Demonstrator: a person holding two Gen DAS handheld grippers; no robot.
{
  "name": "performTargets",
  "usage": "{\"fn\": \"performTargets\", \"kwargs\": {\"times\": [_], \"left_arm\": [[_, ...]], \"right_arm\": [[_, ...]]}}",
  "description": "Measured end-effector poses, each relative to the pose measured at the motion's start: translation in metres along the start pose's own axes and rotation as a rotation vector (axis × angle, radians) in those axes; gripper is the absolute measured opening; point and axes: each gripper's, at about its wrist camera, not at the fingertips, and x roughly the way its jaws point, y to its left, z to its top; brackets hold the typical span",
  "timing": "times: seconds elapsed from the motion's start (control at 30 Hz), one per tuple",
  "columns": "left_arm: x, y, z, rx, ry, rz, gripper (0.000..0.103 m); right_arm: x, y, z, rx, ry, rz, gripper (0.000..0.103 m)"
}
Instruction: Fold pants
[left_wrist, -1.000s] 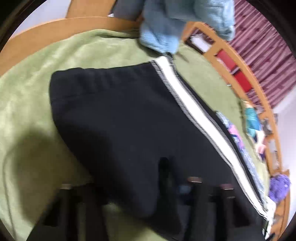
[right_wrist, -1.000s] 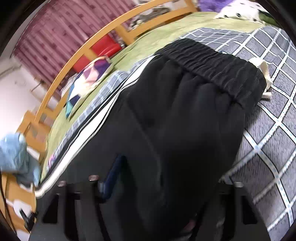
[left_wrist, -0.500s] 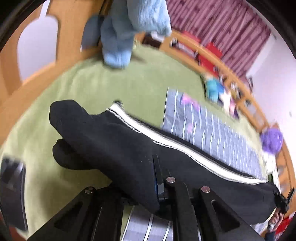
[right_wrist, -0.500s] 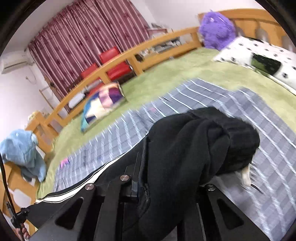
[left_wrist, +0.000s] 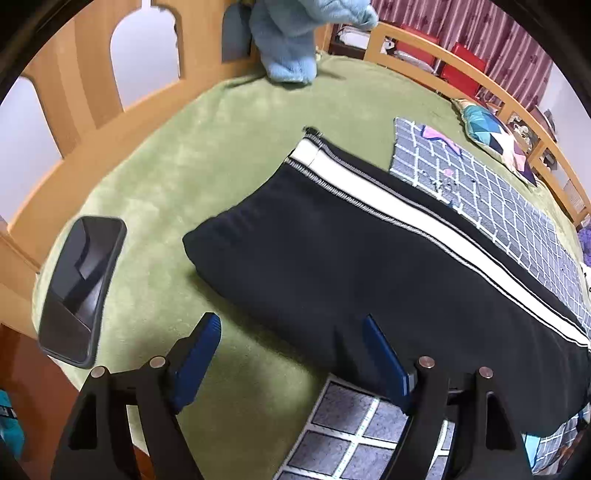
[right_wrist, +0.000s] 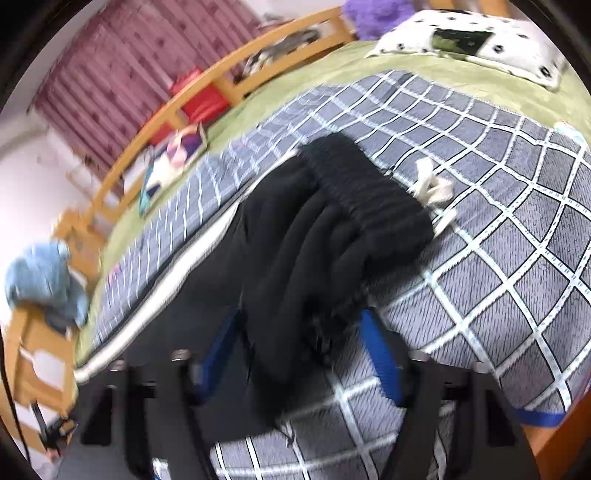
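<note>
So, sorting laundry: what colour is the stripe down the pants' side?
White stripe on black pants; left wrist view shows it best.

A green-covered bed (left_wrist: 192, 177) carries everything. On it lie black pants (left_wrist: 332, 258), a checked blanket (left_wrist: 498, 199), a phone (left_wrist: 81, 288) and a blue plush toy (left_wrist: 291, 40).

We've got open green blanket (left_wrist: 155, 177) from 9 to 12 o'clock of the pants (left_wrist: 351, 266). Phone (left_wrist: 83, 284) sits at 9, plush toy (left_wrist: 291, 44) at 12, wooden bed rail (left_wrist: 92, 85) closing the far edge behind both.
</note>
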Motion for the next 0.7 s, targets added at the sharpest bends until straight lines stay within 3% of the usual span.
{"fn": "performTargets", "kwargs": {"times": [0.17, 0.23, 0.27, 0.33, 0.4, 0.47, 0.53, 0.63, 0.7], "left_arm": [[-0.004, -0.016, -0.001, 0.009, -0.005, -0.015, 0.078], [-0.005, -0.021, -0.001, 0.02, -0.017, 0.004, 0.078], [-0.005, -0.024, 0.002, 0.025, -0.02, 0.011, 0.078], [-0.011, -0.029, 0.008, 0.037, -0.033, 0.01, 0.078], [-0.02, -0.03, 0.012, 0.046, -0.071, 0.012, 0.078], [-0.027, -0.03, 0.015, 0.056, -0.105, 0.018, 0.078], [-0.026, -0.031, 0.018, 0.067, -0.111, 0.015, 0.078], [-0.018, -0.031, 0.022, 0.069, -0.09, 0.016, 0.078], [-0.017, -0.031, 0.025, 0.069, -0.088, -0.002, 0.078]], "right_arm": [[0.049, -0.028, 0.015, 0.242, -0.033, 0.071, 0.08], [0.055, -0.027, 0.026, 0.28, -0.07, 0.041, 0.064], [0.06, -0.021, 0.035, 0.258, -0.071, -0.003, 0.039], [0.046, -0.005, 0.065, 0.151, -0.069, 0.029, 0.031], [0.015, 0.009, 0.086, 0.092, -0.142, 0.098, 0.031], [-0.005, 0.022, 0.096, -0.043, -0.192, 0.039, 0.036], [0.01, 0.016, 0.099, -0.088, -0.115, -0.054, 0.053], [0.052, -0.013, 0.084, -0.11, 0.117, -0.19, 0.054], [0.048, -0.026, 0.067, -0.139, 0.141, -0.208, 0.055]]}}
